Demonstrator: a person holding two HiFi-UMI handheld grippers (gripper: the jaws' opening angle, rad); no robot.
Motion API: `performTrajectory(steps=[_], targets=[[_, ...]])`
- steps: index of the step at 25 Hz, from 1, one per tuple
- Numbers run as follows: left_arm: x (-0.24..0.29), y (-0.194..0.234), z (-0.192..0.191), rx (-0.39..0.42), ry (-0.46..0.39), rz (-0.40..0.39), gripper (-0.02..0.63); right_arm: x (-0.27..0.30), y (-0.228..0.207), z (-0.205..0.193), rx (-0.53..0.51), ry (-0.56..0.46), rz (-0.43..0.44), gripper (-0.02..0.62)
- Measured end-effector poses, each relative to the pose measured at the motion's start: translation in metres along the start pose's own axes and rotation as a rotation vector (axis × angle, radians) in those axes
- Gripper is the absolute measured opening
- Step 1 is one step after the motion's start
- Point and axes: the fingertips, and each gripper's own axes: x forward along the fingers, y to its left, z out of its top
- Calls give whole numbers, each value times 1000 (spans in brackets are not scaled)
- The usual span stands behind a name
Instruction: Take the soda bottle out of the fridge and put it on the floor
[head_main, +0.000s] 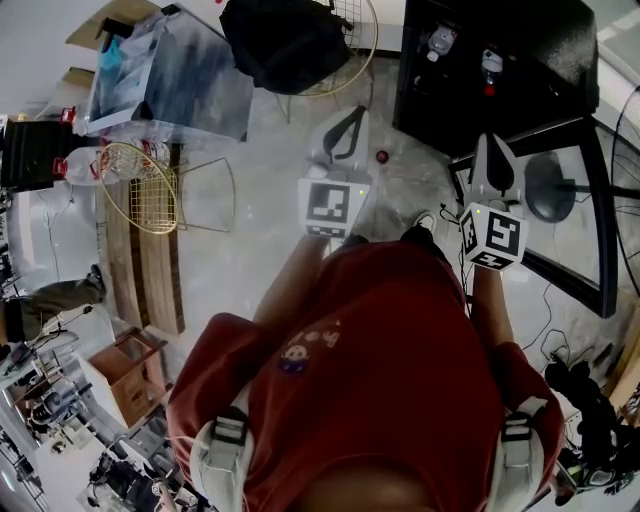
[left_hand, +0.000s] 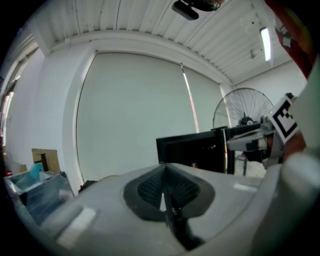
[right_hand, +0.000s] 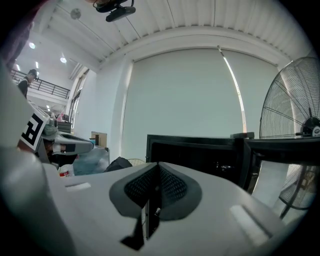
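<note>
The black fridge (head_main: 470, 95) stands open on the floor ahead of me, its glass door (head_main: 575, 210) swung out to the right. Inside stand two small bottles, a clear one (head_main: 440, 40) and one with a red cap (head_main: 490, 68). My left gripper (head_main: 345, 135) hovers over the floor left of the fridge, jaws together and empty. My right gripper (head_main: 493, 150) is just before the fridge opening, also shut and empty. In the gripper views the left gripper (left_hand: 164, 187) and the right gripper (right_hand: 154, 187) both point about level at the fridge (left_hand: 197, 150) (right_hand: 200, 155).
A small red thing (head_main: 381, 157) lies on the floor between the grippers. A fan (right_hand: 297, 130) stands right of the fridge door. A black bag on a wire chair (head_main: 290, 40), a plastic bin (head_main: 165, 75) and a wire basket (head_main: 140, 190) stand at the left. Cables (head_main: 555, 340) trail at the right.
</note>
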Motion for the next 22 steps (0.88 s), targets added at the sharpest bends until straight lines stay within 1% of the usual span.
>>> performTrajectory(steps=[10, 22], targets=[[1, -1, 4, 7, -1, -7, 0, 5, -3, 1, 21, -4, 0, 2], [-4, 1, 1, 29, 23, -2, 0, 6, -1, -2, 36, -1, 7, 2]])
